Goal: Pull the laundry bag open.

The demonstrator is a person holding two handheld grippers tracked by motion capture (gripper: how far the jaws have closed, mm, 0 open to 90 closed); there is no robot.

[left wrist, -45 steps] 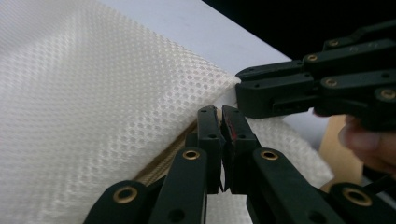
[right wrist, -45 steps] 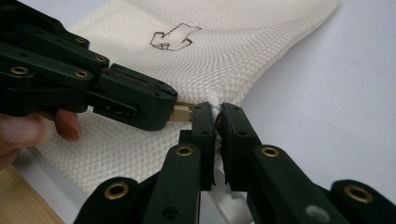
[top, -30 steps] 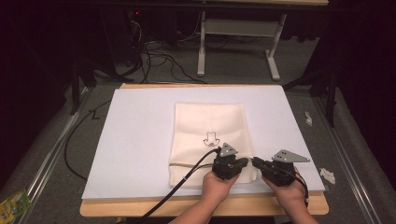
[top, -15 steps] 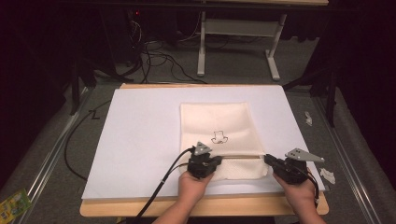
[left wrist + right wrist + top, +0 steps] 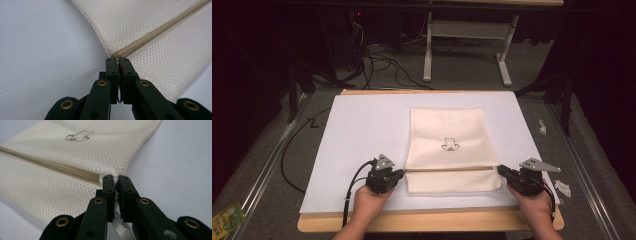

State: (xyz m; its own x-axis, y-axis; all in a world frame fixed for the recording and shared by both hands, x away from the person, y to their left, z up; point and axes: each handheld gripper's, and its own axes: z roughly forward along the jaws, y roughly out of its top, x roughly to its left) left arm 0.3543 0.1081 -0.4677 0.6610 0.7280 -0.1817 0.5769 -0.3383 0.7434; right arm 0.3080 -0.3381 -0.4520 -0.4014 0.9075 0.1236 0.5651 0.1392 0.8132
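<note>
On white mat (image 5: 362, 130), mesh bag (image 5: 447, 135), unlettered black emblem (image 5: 450, 145)

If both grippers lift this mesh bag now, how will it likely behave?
The mesh bag lies flat and thin, so it is probably light and floppy and would sag between the left gripper and right gripper. Its open weave probably resists slipping.

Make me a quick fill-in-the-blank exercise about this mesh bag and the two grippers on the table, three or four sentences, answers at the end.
1. The left gripper is shut on the mesh bag at one end of its ____.
2. The right gripper pinches the bag's ____ edge in the high view.
3. The bag lies on a ____ sheet.
4. The small emblem is drawn in ____ outline.

Missing words: zipper; right; white; dark
</note>
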